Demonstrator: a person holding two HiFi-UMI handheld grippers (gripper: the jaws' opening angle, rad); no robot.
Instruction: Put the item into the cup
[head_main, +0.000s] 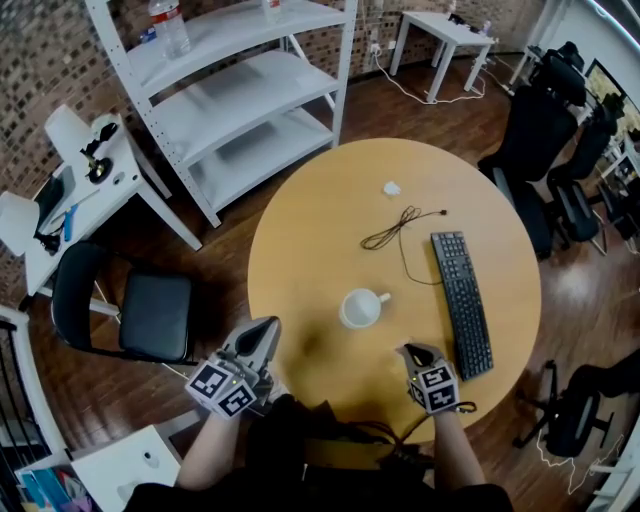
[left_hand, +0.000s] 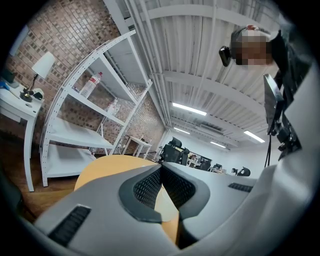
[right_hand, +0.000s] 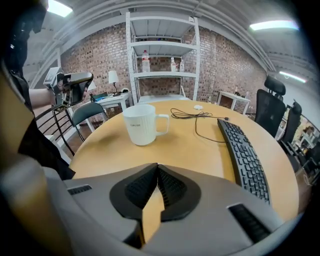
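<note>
A white ribbed mug stands upright on the round wooden table, handle to the right. In the right gripper view the mug is ahead and slightly left. A small white item lies at the far side of the table, also seen as the small white item beyond the mug. My left gripper hovers at the table's near left edge, shut and empty, tilted upward. My right gripper is near the front edge, right of the mug, shut with nothing in it.
A black keyboard lies right of the mug, and a loose black cable runs behind it. A white shelving unit stands at the back left. A black chair is at the left, with office chairs at the right.
</note>
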